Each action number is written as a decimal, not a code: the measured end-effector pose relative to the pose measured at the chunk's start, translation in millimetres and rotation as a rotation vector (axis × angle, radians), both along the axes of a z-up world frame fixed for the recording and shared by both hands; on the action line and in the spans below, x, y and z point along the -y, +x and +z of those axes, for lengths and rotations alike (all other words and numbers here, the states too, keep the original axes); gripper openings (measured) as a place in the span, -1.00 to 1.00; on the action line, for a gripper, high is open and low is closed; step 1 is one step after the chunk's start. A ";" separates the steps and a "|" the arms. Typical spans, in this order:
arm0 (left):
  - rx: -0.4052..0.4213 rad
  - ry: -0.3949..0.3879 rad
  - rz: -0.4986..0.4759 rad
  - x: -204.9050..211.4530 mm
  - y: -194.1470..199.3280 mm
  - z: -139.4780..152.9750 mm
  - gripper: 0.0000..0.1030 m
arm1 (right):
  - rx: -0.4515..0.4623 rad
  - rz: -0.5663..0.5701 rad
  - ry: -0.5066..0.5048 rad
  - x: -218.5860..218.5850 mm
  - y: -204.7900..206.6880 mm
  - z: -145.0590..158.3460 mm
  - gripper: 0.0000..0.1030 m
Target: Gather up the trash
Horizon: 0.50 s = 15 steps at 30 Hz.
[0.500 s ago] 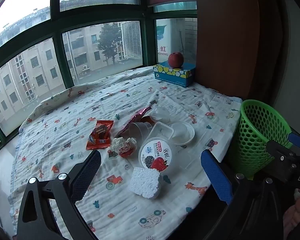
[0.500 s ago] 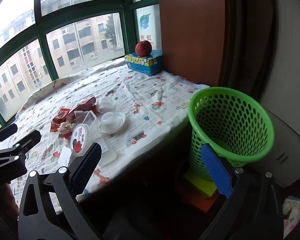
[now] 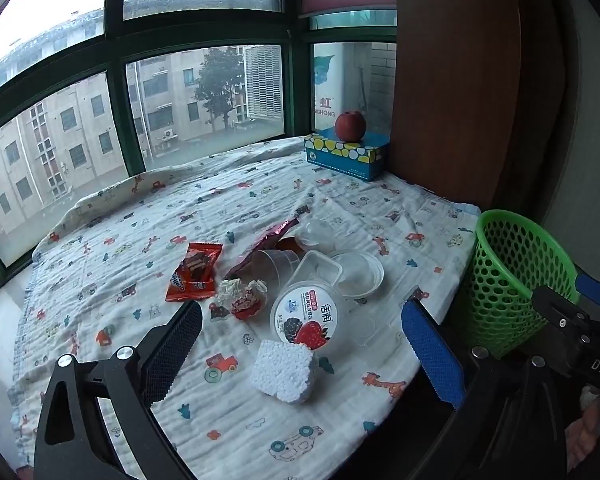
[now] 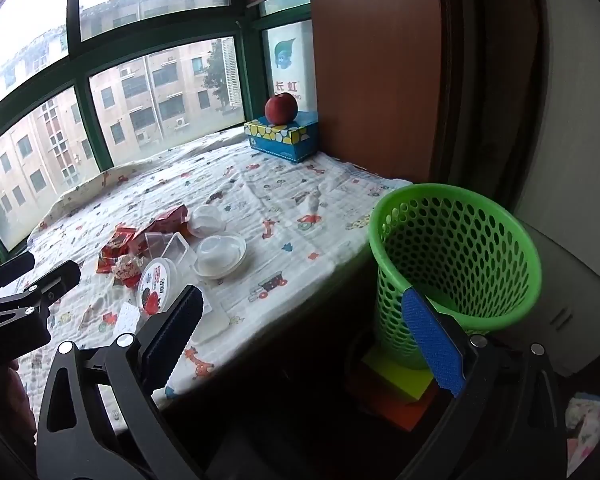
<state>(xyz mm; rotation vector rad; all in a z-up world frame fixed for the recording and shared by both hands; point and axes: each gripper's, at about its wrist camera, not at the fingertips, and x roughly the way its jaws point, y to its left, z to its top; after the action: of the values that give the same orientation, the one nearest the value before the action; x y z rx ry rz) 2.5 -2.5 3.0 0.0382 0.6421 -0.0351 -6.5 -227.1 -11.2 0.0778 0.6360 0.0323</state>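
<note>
Left claw (image 3: 300,346): jaws wide apart, empty, hanging above the foam block (image 3: 285,371) and yogurt tub (image 3: 307,316).
Right claw (image 4: 300,330): jaws wide apart, empty, between the bench edge and the green basket (image 4: 456,252).
Trash: heaped mid-bench (image 3: 228,408) on the printed cloth; red wrapper (image 3: 195,272), crumpled paper (image 3: 242,295), clear cups (image 3: 279,263) and trays (image 3: 358,272) touching or overlapping.
Basket: just beside the bench's right edge, seems empty.
Not trash: apple (image 3: 350,126) on tissue box (image 3: 346,154), well apart at the back.
Risk: the light foam may skid or crumble under a hard pinch; closing on the pile may drag the cloth or knock neighbours off the edge.
Change: none visible in half a second; both claws and all trash sit as before.
</note>
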 end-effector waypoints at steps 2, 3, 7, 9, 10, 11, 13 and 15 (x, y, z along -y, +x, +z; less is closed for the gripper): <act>0.003 -0.005 -0.002 0.5 0.7 0.0 0.88 | 0.001 -0.002 -0.006 0.2 0.6 0.9 0.91; 0.003 -0.007 -0.002 1.0 1.1 -0.2 0.88 | 0.002 -0.003 -0.006 0.6 1.1 1.3 0.91; 0.013 -0.004 0.001 -2.7 -0.5 1.9 0.88 | 0.004 -0.004 -0.004 0.5 1.4 2.4 0.91; 0.017 0.000 0.006 -3.1 -0.5 2.1 0.88 | 0.005 -0.002 -0.008 -0.2 1.0 1.0 0.91; 0.019 -0.001 0.007 -3.4 -0.3 2.3 0.88 | 0.006 -0.003 -0.009 -0.6 0.8 1.0 0.91; 0.020 -0.002 0.008 -4.5 -0.1 2.4 0.88 | 0.006 -0.003 -0.008 -0.2 0.9 1.1 0.91; 0.022 -0.005 0.011 -5.5 0.1 2.6 0.88 | 0.004 -0.002 -0.007 0.3 1.1 1.2 0.91; 0.022 -0.004 0.013 -5.8 0.5 2.3 0.88 | 0.006 -0.002 -0.008 -0.6 0.7 1.4 0.91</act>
<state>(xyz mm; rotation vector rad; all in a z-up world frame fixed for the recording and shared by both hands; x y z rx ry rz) 3.0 3.2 5.4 0.0301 0.6201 -0.0238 -5.9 -226.5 -9.8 0.0705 0.6298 0.0276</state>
